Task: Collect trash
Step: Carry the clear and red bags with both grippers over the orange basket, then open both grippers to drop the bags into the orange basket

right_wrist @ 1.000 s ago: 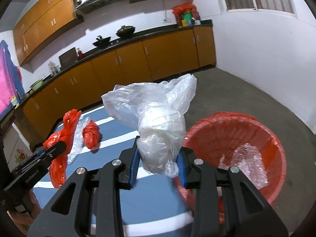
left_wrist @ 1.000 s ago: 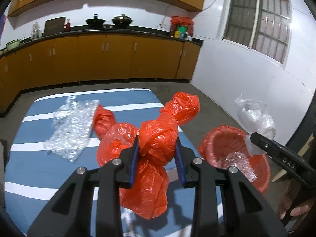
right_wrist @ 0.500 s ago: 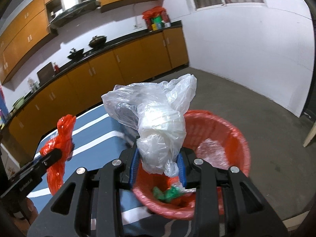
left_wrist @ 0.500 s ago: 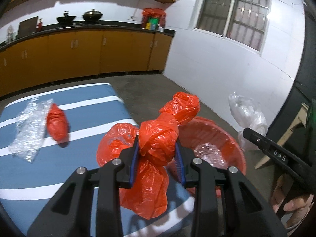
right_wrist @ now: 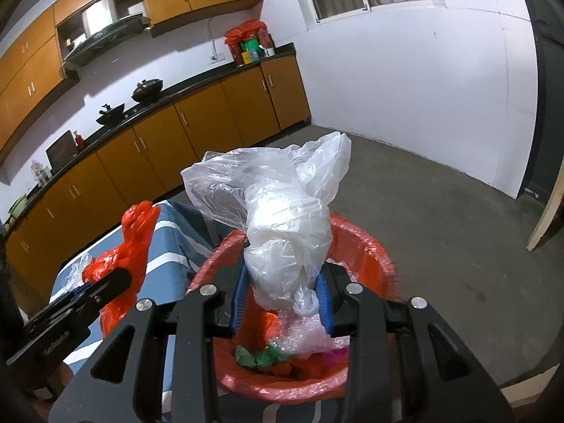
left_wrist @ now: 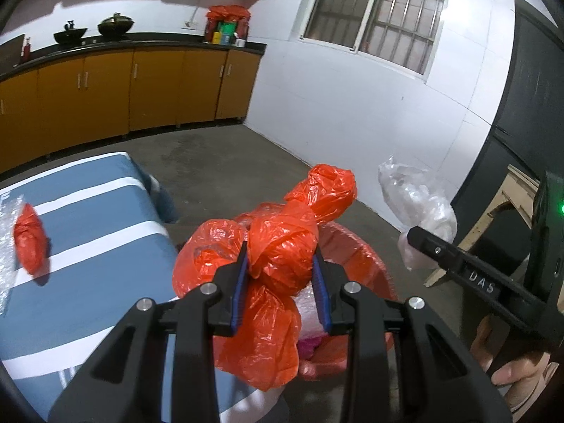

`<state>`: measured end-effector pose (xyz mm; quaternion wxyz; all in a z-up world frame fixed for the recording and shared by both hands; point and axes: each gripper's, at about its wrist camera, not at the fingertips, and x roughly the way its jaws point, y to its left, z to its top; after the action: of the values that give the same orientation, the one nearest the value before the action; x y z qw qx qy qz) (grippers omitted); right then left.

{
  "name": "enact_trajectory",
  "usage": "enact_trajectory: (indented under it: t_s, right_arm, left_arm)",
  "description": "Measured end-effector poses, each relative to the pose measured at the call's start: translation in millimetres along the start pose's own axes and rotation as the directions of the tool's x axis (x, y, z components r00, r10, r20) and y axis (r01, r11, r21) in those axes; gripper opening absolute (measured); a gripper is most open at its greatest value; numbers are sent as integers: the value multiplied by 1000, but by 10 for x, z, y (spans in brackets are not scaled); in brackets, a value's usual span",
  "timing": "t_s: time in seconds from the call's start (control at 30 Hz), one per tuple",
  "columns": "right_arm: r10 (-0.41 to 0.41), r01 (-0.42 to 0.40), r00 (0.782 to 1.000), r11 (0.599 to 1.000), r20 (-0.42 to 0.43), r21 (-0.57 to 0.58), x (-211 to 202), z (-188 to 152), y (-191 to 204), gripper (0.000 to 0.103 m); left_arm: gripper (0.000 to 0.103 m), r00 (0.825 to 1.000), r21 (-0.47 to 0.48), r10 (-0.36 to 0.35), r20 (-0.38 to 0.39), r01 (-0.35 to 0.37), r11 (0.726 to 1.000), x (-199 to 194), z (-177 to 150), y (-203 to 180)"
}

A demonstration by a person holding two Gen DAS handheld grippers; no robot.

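My left gripper [left_wrist: 280, 289] is shut on a knotted orange plastic bag [left_wrist: 278, 261] and holds it over the near rim of the red-lined trash bin [left_wrist: 366, 261]. My right gripper [right_wrist: 282, 299] is shut on a crumpled clear plastic bag [right_wrist: 282, 222] directly above the open bin [right_wrist: 370, 257], which holds bubble wrap, green and pink scraps. The clear bag [left_wrist: 416, 204] and right gripper also show at the right of the left wrist view. The orange bag [right_wrist: 134, 243] shows at the left of the right wrist view.
A blue-and-white striped table [left_wrist: 91, 246] lies left of the bin, with a small orange bag [left_wrist: 30, 238] on bubble wrap [left_wrist: 5, 246] at its left edge. Orange kitchen cabinets [left_wrist: 105, 91] line the back wall. A white wall [left_wrist: 352, 112] stands behind the bin.
Both grippers have moved right from over the table to over the bin, each still holding its bag. The table and remaining trash have slid to the left of view.
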<state>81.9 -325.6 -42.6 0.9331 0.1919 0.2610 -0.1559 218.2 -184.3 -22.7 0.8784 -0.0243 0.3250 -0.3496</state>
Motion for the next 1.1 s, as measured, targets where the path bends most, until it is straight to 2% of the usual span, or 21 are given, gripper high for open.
enact_trajectory:
  t_s: [0.47, 0.57, 0.73, 0.87, 1.1]
  right_arm:
    - [23, -22, 1000, 998, -6, 59, 113, 60, -184, 34]
    - [42, -41, 999, 996, -7, 73, 118, 58, -224, 38]
    - [62, -60, 998, 995, -17, 82, 128, 43, -282, 48]
    - [65, -63, 998, 995, -20, 83, 115, 39, -290, 53]
    - [33, -33, 999, 999, 2, 32, 67, 91, -135, 59]
  left_arm:
    - [34, 996, 7, -54, -65, 54, 998, 450, 45, -145]
    - [38, 995, 2, -54, -81, 54, 999, 526, 14, -140]
    - [47, 994, -19, -41, -99, 39, 999, 594, 0, -50]
    - [50, 995, -30, -27, -98, 24, 999, 577, -28, 30]
    - [57, 996, -30, 66, -56, -68, 997, 420, -74, 216]
